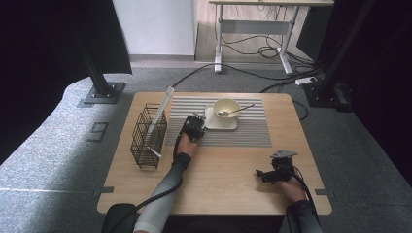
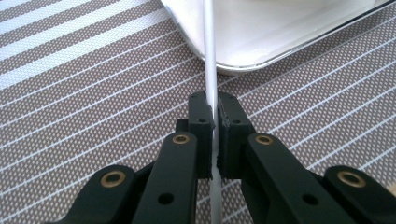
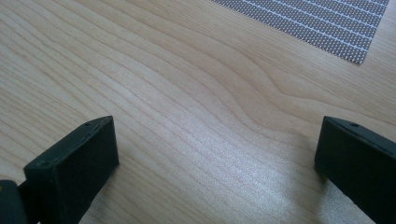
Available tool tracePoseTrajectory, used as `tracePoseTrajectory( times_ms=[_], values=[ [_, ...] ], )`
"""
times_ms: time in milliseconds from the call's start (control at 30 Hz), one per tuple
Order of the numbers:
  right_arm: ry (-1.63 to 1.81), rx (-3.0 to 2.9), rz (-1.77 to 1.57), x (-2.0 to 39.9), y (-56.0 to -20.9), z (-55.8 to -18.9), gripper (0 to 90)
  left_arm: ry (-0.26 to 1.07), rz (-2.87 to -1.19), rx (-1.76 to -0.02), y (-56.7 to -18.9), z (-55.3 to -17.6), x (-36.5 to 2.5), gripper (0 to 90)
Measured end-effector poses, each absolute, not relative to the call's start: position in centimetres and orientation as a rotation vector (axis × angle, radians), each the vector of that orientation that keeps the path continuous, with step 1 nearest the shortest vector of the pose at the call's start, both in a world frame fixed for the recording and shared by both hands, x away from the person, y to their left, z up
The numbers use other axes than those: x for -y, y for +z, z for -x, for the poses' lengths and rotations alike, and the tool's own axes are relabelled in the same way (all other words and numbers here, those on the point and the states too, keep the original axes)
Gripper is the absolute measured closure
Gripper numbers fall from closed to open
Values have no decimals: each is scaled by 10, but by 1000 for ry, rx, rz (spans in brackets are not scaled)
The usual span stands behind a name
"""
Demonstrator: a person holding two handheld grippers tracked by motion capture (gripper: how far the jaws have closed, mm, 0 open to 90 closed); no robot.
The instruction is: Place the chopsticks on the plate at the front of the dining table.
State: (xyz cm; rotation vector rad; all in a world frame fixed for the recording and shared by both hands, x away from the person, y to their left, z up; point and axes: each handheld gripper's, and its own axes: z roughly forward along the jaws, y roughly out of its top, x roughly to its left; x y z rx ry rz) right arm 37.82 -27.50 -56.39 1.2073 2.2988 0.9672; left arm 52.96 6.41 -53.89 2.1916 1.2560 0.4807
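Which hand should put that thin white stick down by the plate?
The left. Its gripper is clamped on the thin white stick at the plate. The right gripper sits open on bare table, probably too far off.

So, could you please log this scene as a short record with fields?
surface: wooden table with a striped placemat
left tool: left tool shut on a thin white stick, over the placemat beside the white plate
right tool: right tool open, nothing between its jaws, over bare table
dishes: cream bowl on the plate, spoon in it
rack: black wire basket at the table's left, holding long thin utensils
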Motion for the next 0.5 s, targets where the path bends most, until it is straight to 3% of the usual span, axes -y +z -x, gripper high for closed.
tracePoseTrajectory(
  times_ms=[300, 500],
  values=[
    [968, -2298, -1209, 275, -564, -378, 0, 461, -2217, -1193, -538, -533, -54, 800],
    [967, -2299, -1207, 275, -564, -378, 0, 463, -2205, -1129, -531, -524, -56, 605]
  ],
)
